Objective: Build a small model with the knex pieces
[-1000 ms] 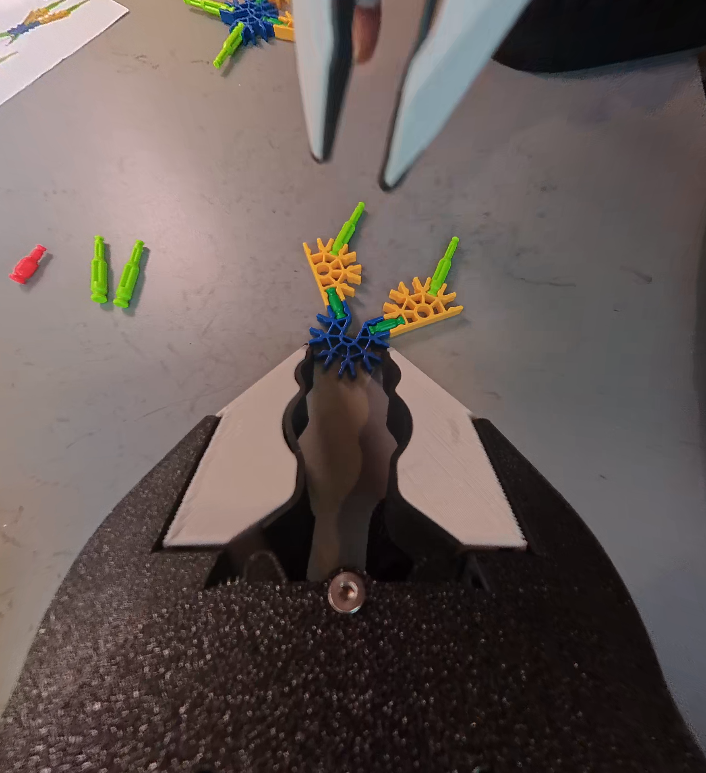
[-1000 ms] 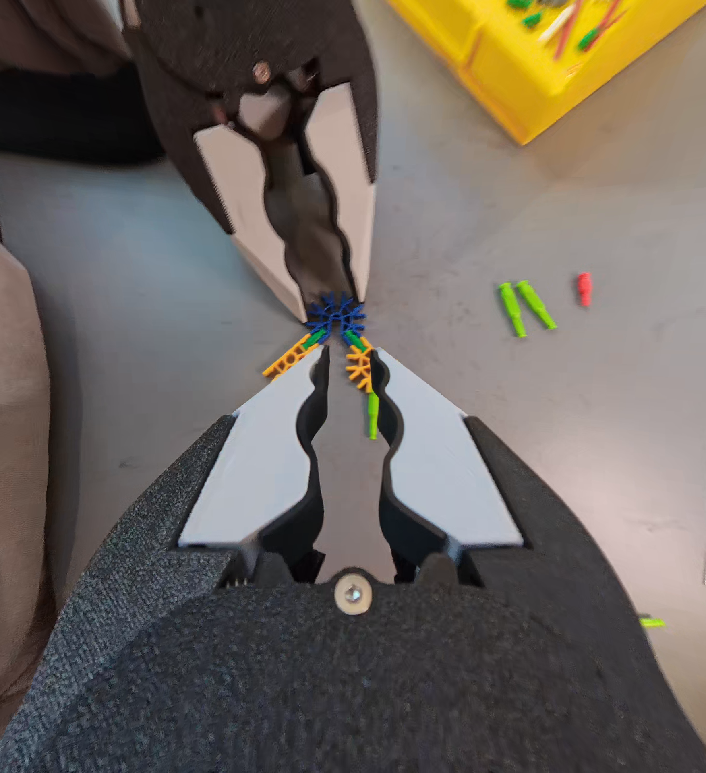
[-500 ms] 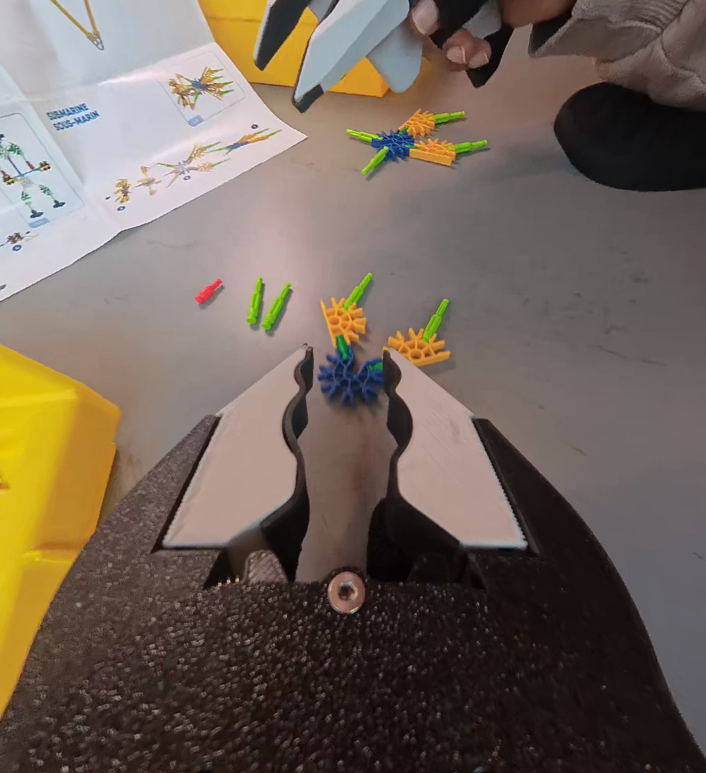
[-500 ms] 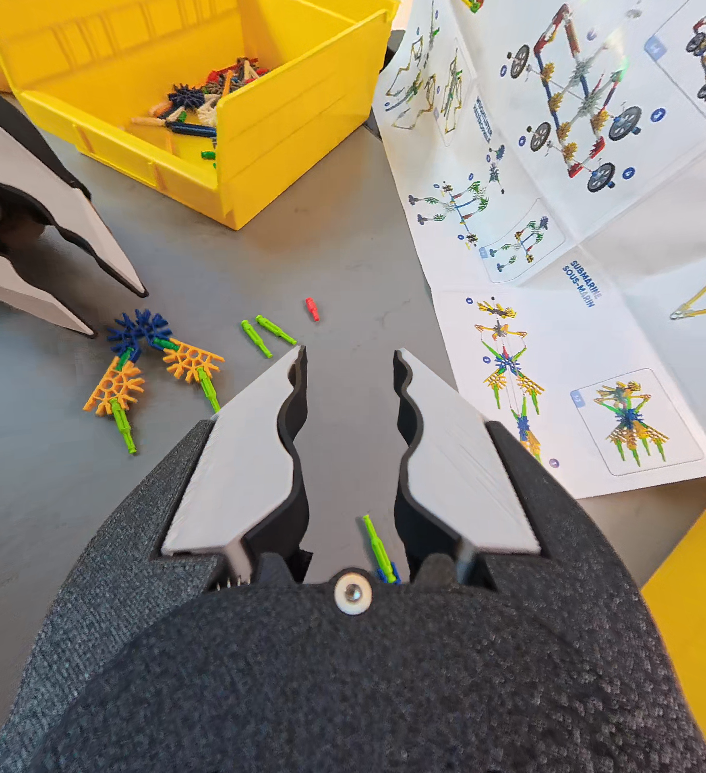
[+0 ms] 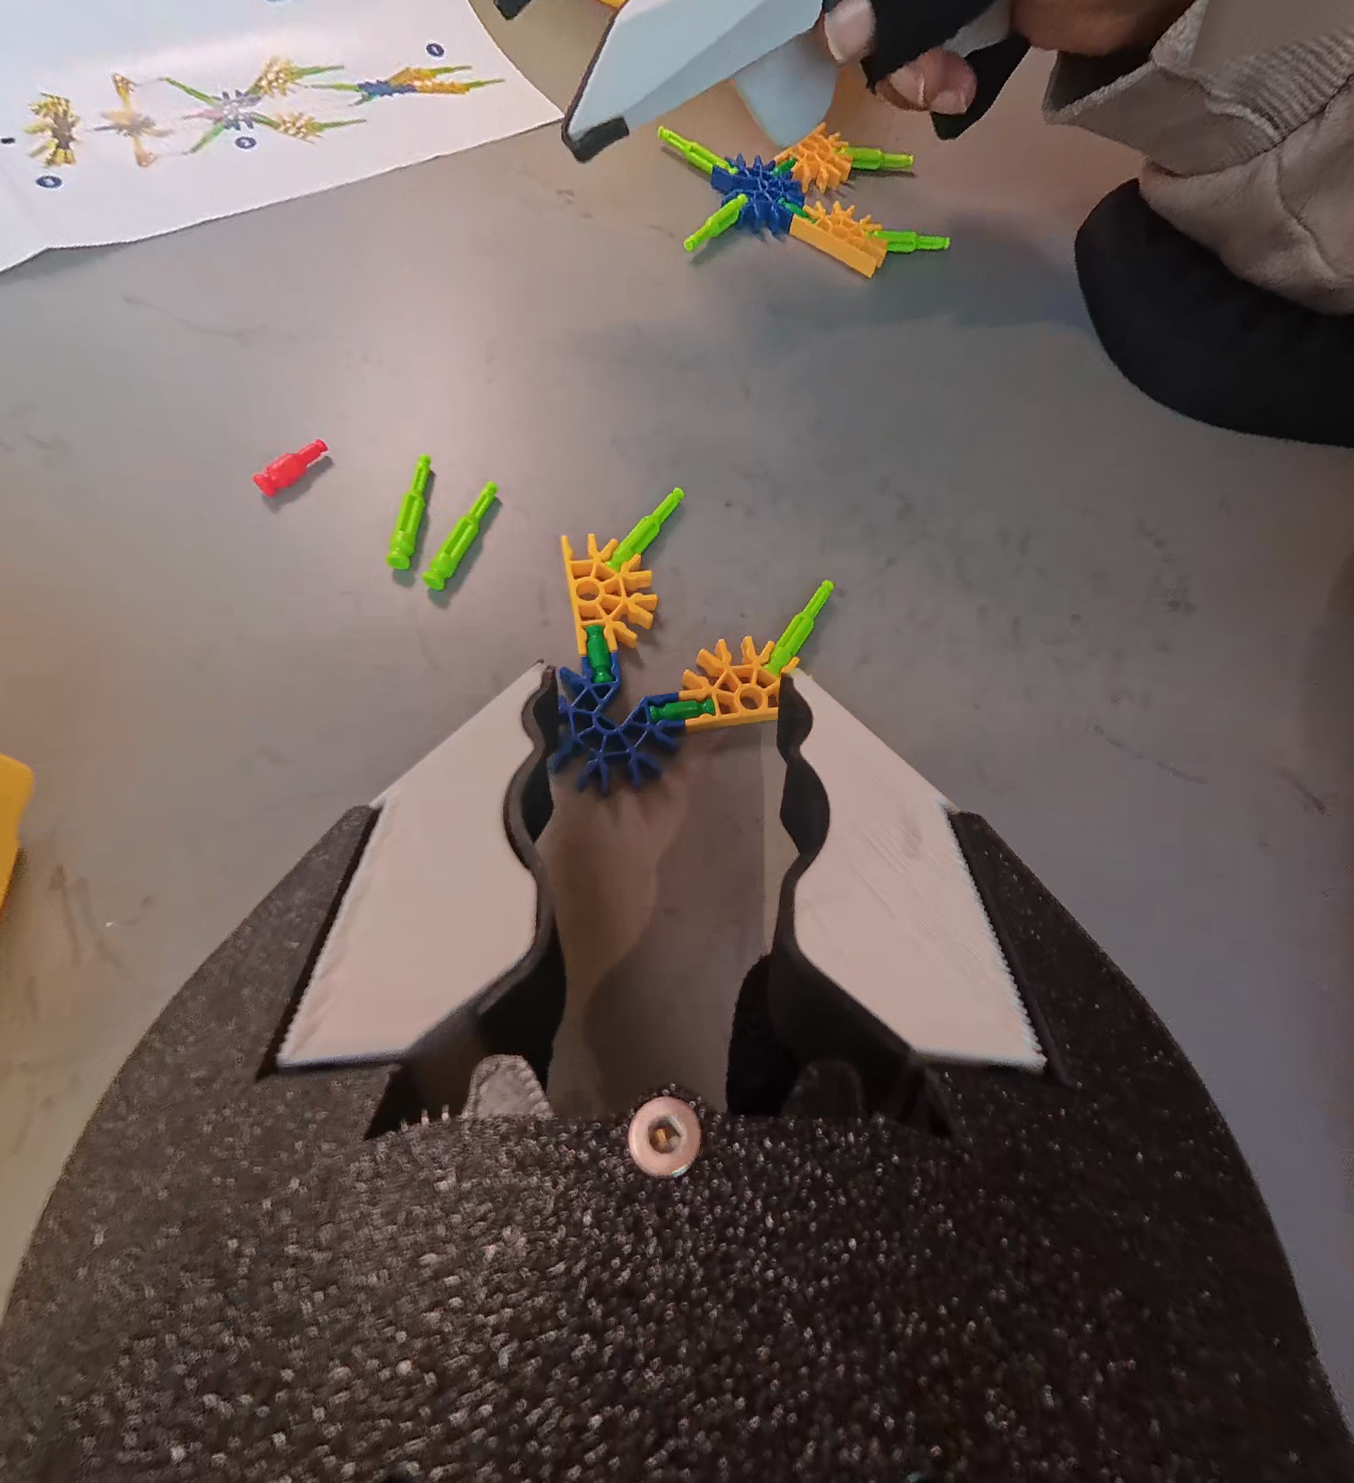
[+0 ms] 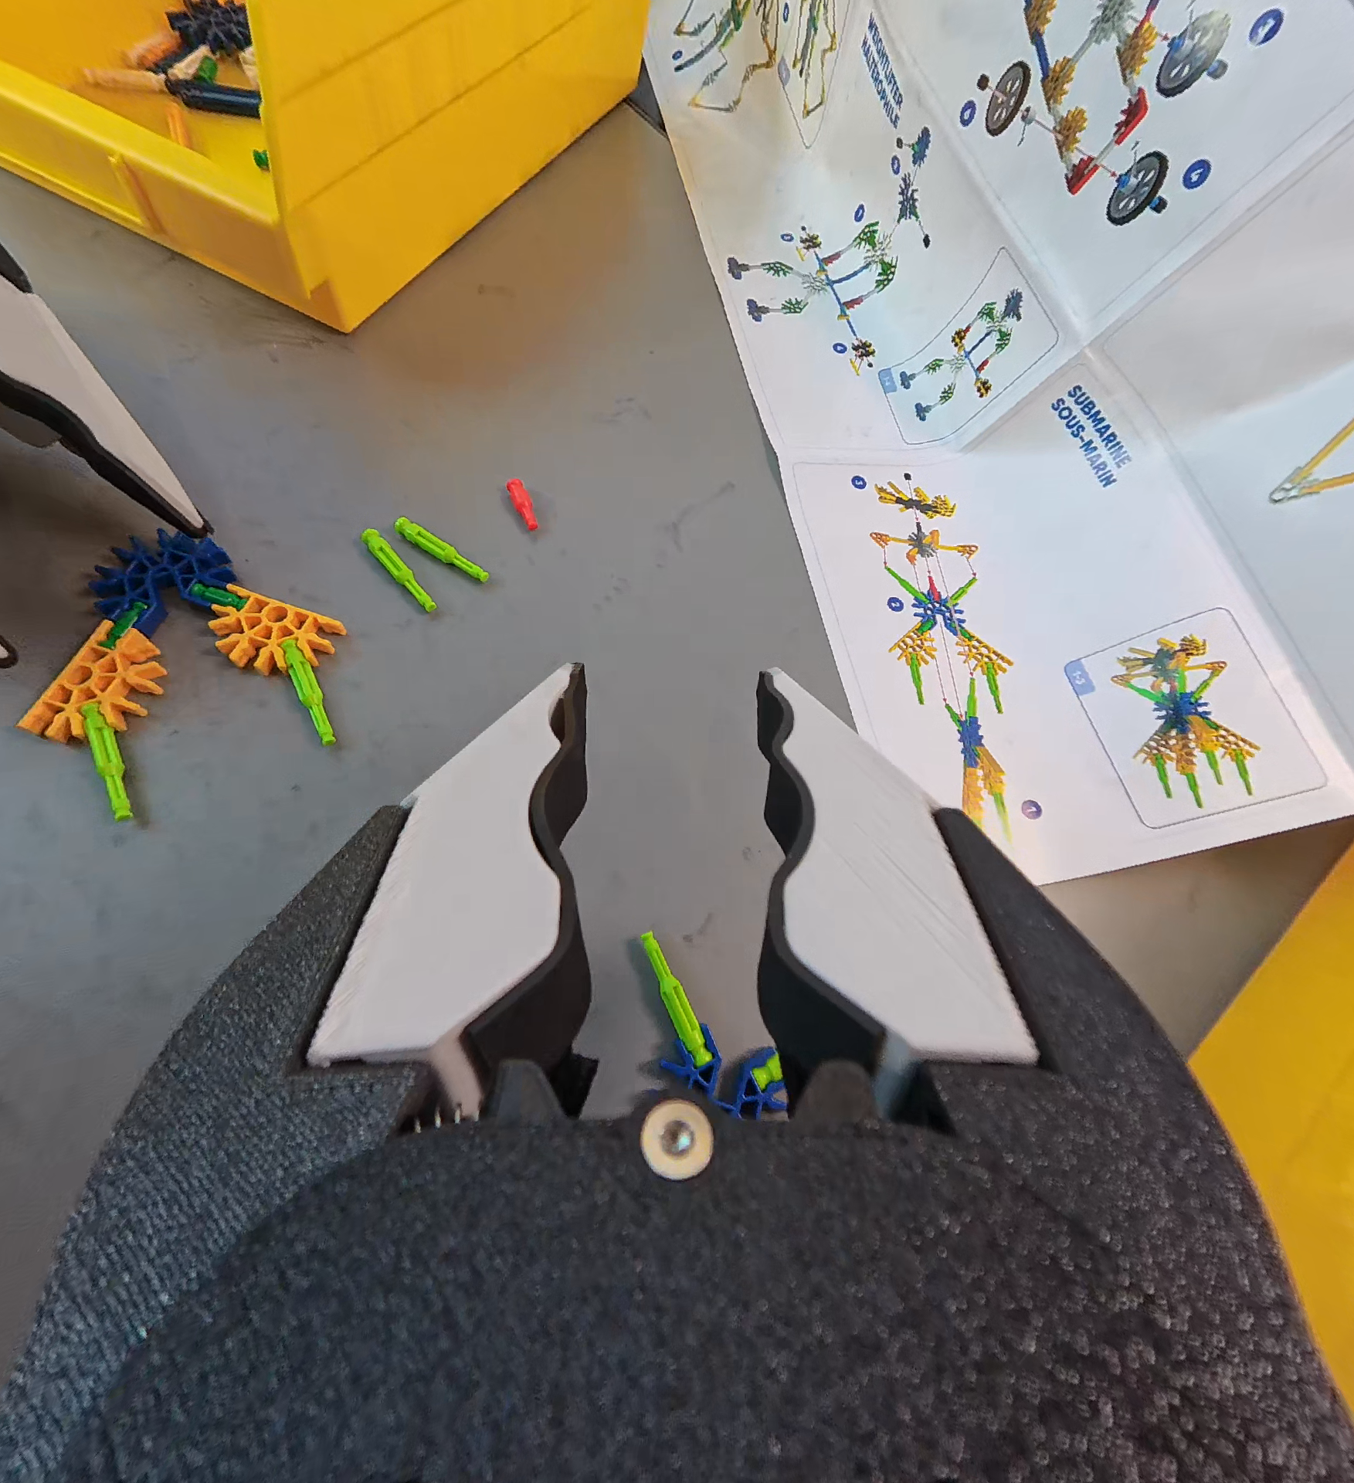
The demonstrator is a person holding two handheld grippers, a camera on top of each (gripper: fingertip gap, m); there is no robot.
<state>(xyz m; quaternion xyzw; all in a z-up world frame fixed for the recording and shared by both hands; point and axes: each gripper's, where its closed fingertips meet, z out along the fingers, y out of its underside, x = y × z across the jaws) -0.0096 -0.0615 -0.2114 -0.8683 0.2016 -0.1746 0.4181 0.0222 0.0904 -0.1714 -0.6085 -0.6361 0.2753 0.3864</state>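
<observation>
A small assembly lies on the grey table: a blue snowflake connector (image 5: 605, 730) joined by short green rods to two orange fan connectors (image 5: 605, 590), each with a light green rod. My left gripper (image 5: 667, 682) is open around it; the blue connector lies between the fingertips, against the left finger. In the right wrist view the assembly (image 6: 164, 570) lies at the left. My right gripper (image 6: 671, 674) is open and empty over bare table. A second blue, orange and green assembly (image 5: 786, 192) lies under it, showing between the finger bases (image 6: 669, 995).
Two loose green rods (image 5: 433, 526) and a red piece (image 5: 288, 468) lie left of the first assembly. An instruction sheet (image 6: 1058, 401) lies at the right. A yellow bin of parts (image 6: 336, 120) stands behind; another yellow bin (image 6: 1339, 1043) is at the lower right. A person's sleeve (image 5: 1259, 160) is at the right. Between my left fingertips and the red piece (image 5: 288, 468) there is roughly 10 centimeters. Look for it in the right wrist view (image 6: 516, 501) too.
My left gripper has let go of the blue connector and opened wide. My right gripper has pulled back from the assembly, opened wider, and moved over the second assembly.
</observation>
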